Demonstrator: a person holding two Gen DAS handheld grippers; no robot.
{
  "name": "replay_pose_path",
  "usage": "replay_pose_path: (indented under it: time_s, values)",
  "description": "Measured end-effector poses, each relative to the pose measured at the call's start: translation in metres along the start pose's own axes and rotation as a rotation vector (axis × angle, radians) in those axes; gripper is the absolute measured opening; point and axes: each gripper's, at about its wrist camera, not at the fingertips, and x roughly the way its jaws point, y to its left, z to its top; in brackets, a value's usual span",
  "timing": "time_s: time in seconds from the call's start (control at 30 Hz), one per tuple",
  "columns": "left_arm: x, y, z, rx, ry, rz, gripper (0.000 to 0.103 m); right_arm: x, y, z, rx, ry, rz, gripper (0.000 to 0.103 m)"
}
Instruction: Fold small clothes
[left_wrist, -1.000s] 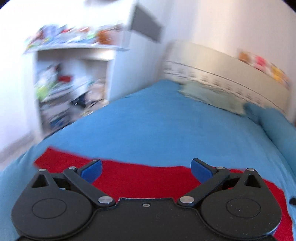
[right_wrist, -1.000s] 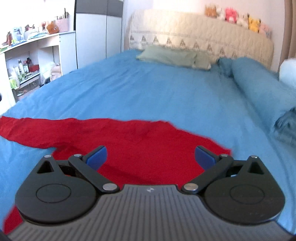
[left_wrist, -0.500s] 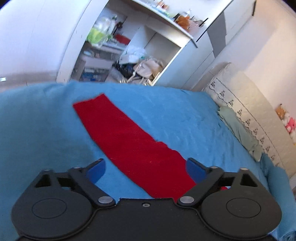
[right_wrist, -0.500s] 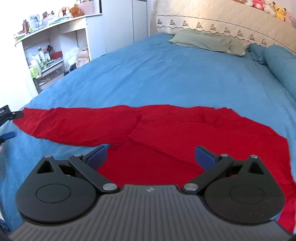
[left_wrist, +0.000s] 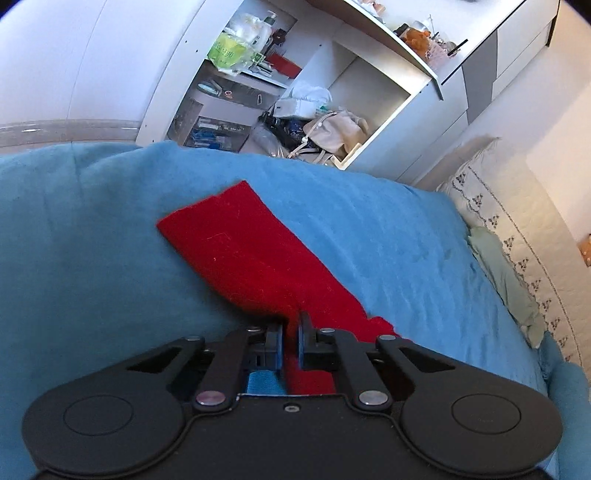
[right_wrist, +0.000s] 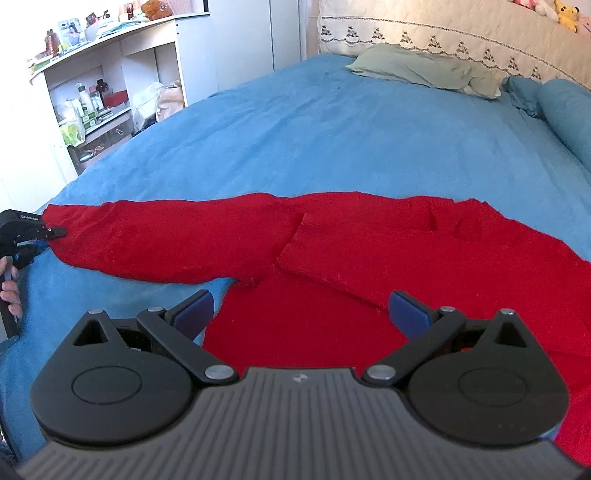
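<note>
A: How did the left gripper (left_wrist: 290, 325) stand?

B: Its jaws were nearly closed, pinching the red garment (right_wrist: 332, 266) at a sleeve; the sleeve (left_wrist: 240, 251) ran straight out ahead of the jaws across the blue bedspread (left_wrist: 92, 258). In the right view the same gripper (right_wrist: 55, 232) sat at the sleeve's far left end, touching its edge.

A: And the right gripper (right_wrist: 301, 310)?

B: Jaws spread wide, gripping nothing. The garment's body lay between and ahead of them, one sleeve folded across it.

A: Anything beyond?

B: A green pillow (right_wrist: 421, 70) far ahead of the right jaws, by the headboard (right_wrist: 443, 33); white shelves (left_wrist: 295, 92) ahead of the left.
</note>
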Motion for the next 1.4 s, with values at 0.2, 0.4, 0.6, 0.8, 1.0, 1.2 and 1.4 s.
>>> replay_pose_path:
  time_s: [0.2,0.4,0.6,0.8,1.0,1.2,1.4]
  values:
    - [-0.018,-0.036,0.0,0.093,-0.02,-0.019,0.006,-0.006,-0.016,-0.001,0.049,-0.017,-0.004,0.103]
    - [-0.048,-0.117,-0.009,0.271,-0.081,-0.084,0.006,-0.03,-0.046,0.002,0.111,-0.056,-0.003,0.103]
    - [-0.079,-0.218,-0.047,0.43,-0.085,-0.232,0.006,-0.066,-0.091,0.0,0.145,-0.11,-0.041,0.103]
    - [-0.086,-0.321,-0.132,0.567,0.028,-0.418,0.006,-0.1,-0.158,-0.013,0.215,-0.148,-0.109,0.103]
    - [-0.031,-0.369,-0.244,0.596,0.313,-0.452,0.007,-0.118,-0.227,-0.037,0.306,-0.138,-0.141,0.103]
    - [0.008,-0.368,-0.317,0.722,0.348,-0.393,0.007,-0.122,-0.268,-0.071,0.338,-0.066,-0.148,0.103]
    - [0.015,-0.363,-0.328,0.757,0.384,-0.419,0.041,-0.113,-0.277,-0.087,0.36,-0.039,-0.132,0.103]
